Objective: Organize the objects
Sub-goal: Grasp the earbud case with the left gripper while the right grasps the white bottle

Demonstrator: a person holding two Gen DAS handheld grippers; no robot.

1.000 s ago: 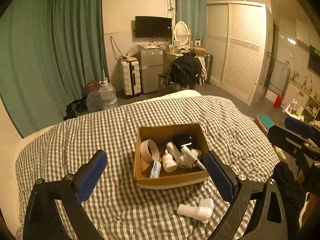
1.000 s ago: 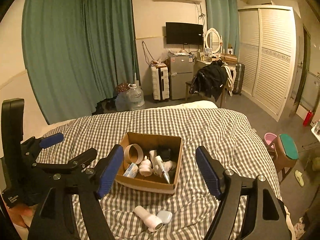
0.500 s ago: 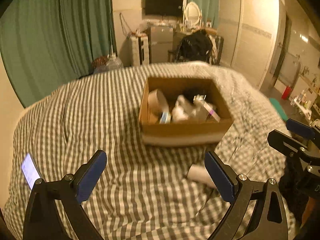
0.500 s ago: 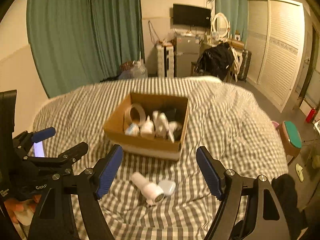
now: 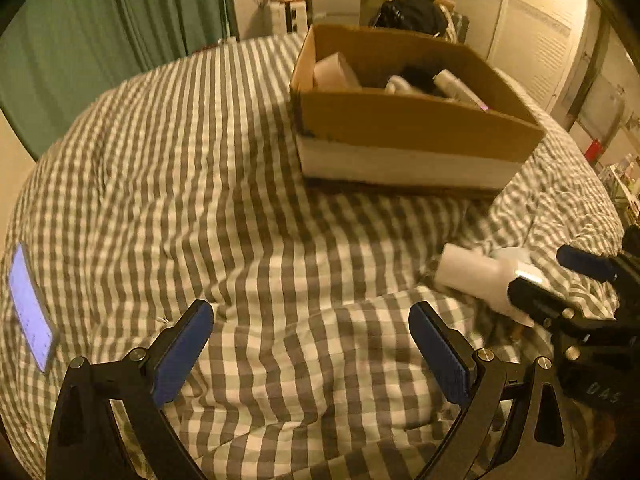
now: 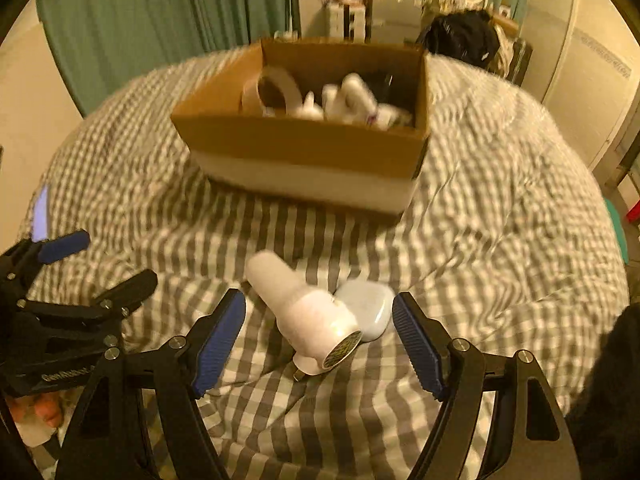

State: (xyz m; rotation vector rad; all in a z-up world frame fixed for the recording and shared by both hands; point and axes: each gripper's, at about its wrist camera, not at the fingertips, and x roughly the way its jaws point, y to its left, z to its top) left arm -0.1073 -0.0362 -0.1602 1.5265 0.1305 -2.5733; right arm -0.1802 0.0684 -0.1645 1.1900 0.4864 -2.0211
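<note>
Two loose things on the checked bedcover (image 6: 500, 208), near side of the cardboard box (image 6: 304, 148): a white bottle (image 6: 304, 304) lying on its side, cap end toward the camera, and a pale rounded case (image 6: 366, 306) touching it on the right. Right gripper (image 6: 318, 340) poised over both, jaws apart and empty, bottle and case lying between the blue pads but not pressed. Left gripper (image 5: 310, 350) over bare cover further left, jaws apart too, nothing between them. Best done, probably, by picking one thing only: centring the jaws on the bottle's wider body, across its width, clear of the case, then closing gently since the soft cover gives and the round body may roll. Box already holding a tape roll (image 6: 276, 92) and several white items, so some room needed on lowering in. Lit phone (image 5: 30, 310) lying at the far left of the bed. Beyond: green curtains (image 6: 160, 12), a dark jacket (image 6: 464, 36) on a chair, white louvred wardrobe doors at right, dim warm light, some blur.
</note>
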